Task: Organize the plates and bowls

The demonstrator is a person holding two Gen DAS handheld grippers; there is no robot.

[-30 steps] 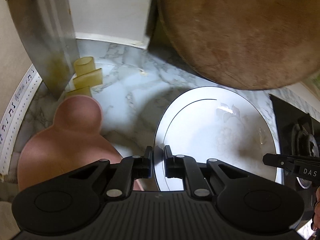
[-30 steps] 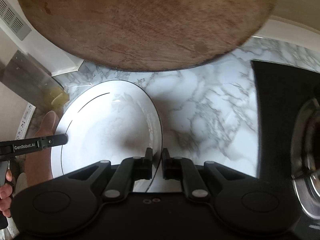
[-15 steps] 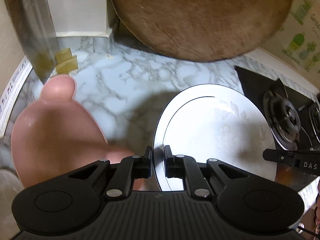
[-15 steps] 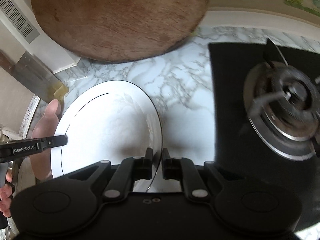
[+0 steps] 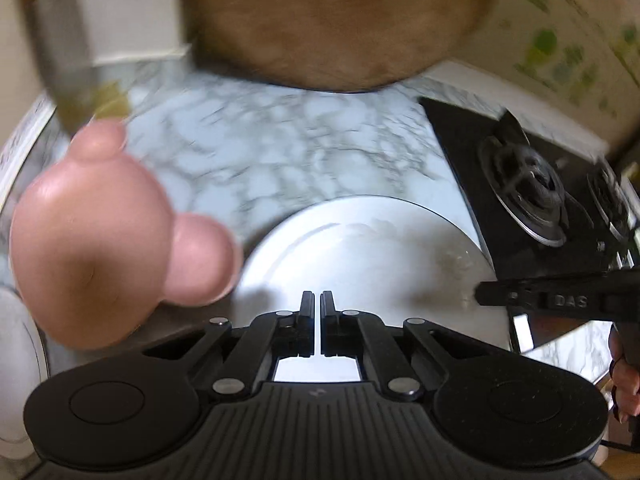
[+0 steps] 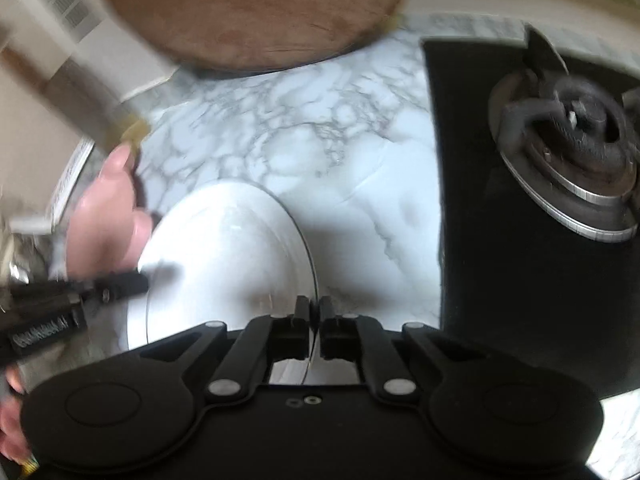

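Observation:
A white plate (image 5: 372, 256) hangs over the marble counter, and my right gripper (image 6: 315, 308) is shut on its right rim (image 6: 310, 264). My left gripper (image 5: 318, 304) is over the plate's face. Its jaws are closing to a thin slit, and I see no rim between them. From the right wrist view my left gripper (image 6: 142, 282) reaches the plate's (image 6: 224, 256) left edge. My right gripper (image 5: 480, 298) shows at the plate's right side. A pink bear-shaped dish (image 5: 88, 248) sits to the left of the plate. The picture is blurred.
A big round wooden board (image 5: 332, 20) leans at the back. A black gas stove (image 6: 540, 200) with a burner fills the right. A metal blade (image 5: 60, 40) stands at the far left, and a white dish rim (image 5: 16, 360) shows at the left edge.
Both grippers and the plate pulled back from the wooden board, bringing the stove into view. The plate's rim left my left fingers, which came together. More of the pink dish appeared.

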